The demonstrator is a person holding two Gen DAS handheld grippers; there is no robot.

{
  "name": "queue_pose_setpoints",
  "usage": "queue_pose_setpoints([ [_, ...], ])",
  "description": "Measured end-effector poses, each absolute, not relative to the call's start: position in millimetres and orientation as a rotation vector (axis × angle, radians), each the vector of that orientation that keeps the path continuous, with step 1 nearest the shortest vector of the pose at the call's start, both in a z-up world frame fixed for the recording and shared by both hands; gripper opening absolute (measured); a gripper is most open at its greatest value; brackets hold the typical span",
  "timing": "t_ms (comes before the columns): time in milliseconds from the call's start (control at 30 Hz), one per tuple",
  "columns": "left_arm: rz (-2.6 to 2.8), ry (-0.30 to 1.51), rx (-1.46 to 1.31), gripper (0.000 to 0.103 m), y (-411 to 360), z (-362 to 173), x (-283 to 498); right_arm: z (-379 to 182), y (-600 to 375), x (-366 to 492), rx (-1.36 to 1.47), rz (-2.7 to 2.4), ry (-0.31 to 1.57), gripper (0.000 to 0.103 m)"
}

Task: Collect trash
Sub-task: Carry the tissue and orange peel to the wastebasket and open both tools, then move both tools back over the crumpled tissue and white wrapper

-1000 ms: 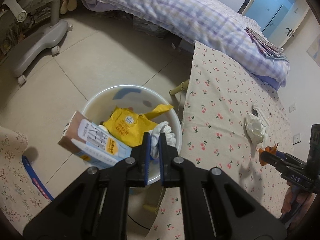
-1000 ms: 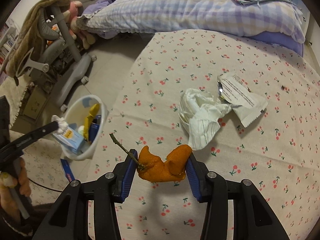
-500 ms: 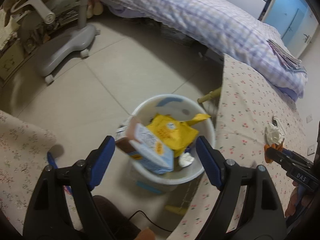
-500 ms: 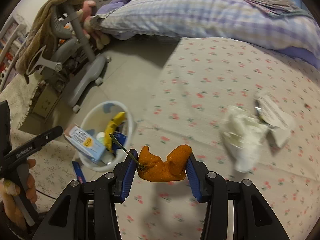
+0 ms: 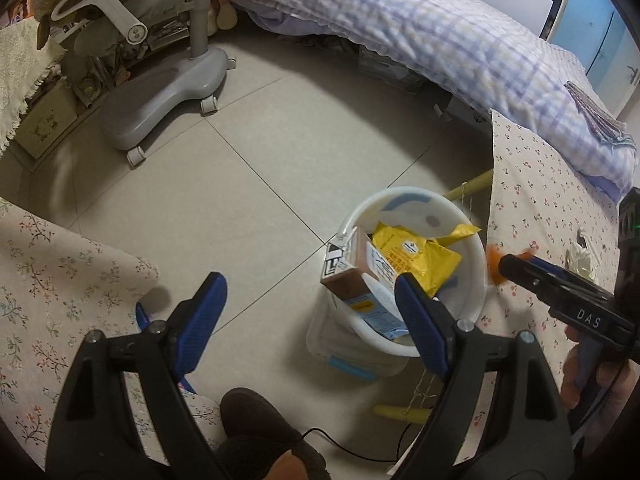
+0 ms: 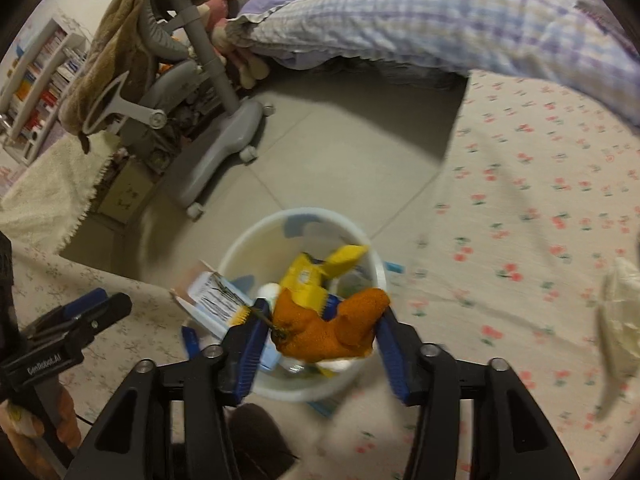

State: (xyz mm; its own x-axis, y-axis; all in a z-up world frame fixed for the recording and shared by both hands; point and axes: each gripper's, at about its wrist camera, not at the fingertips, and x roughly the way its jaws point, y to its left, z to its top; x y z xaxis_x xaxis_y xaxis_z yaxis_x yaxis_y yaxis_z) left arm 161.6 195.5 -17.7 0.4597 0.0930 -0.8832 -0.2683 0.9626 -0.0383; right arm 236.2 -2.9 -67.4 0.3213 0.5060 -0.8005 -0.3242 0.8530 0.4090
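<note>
- Two grippers work over one white bin (image 6: 304, 304) standing on the tiled floor beside the cloth-covered bench (image 6: 532, 216).
- The right gripper (image 6: 320, 340) hangs above the bin's mouth with an orange peel (image 6: 324, 328) between its jaws. The jaws are opening: the peel's stem end looks to touch the left jaw, while a gap shows at the right one, so the pinch appears to have let go. I judge the peel is being dropped here because the bin's mouth lies straight beneath it.
- Just beyond the peel, inside the bin, lie a yellow wrapper (image 6: 320, 272) and a carton (image 6: 216, 300) that leans over the rim towards the left jaw's side.
- The left gripper (image 5: 312, 312) has its jaws spread wide with nothing between them, only bare floor. The bin sits behind its right jaw, which covers part of the carton (image 5: 356, 280). Holding off to that side probably keeps it out of the right gripper's way.
- Off to the right of the right gripper's jaws, a crumpled white tissue (image 6: 616, 304) lies on the bench, blurred at the frame's edge. It is likely the next piece to collect.
- A dark slipper (image 5: 256, 420) shows below the left jaws, close to the bin.
</note>
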Motion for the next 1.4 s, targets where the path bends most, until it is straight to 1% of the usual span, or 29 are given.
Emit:
queue_pose_setpoints([
  [33,0.222,1.073,-0.181,0.086,196,-18,162,-69,-2,237,0.19,0.542,1.117,0.071],
  [400,0.205,1.07,-0.194,0.086,195,-17,162,-61,-21,231,0.157,0.487,1.115,0.071],
  [700,0.154,1.058,-0.182,0.086,176,-11,158,-39,-50,213,0.142,0.443,1.099,0.072],
  [1033,0.054,1.068,-0.18,0.086,131,-6,166,-17,-116,200,0.184,0.339,1.065,0.073],
  [1400,-0.055,1.069,-0.111,0.086,54,-3,180,-7,-204,187,0.259,0.206,1.047,0.073],
])
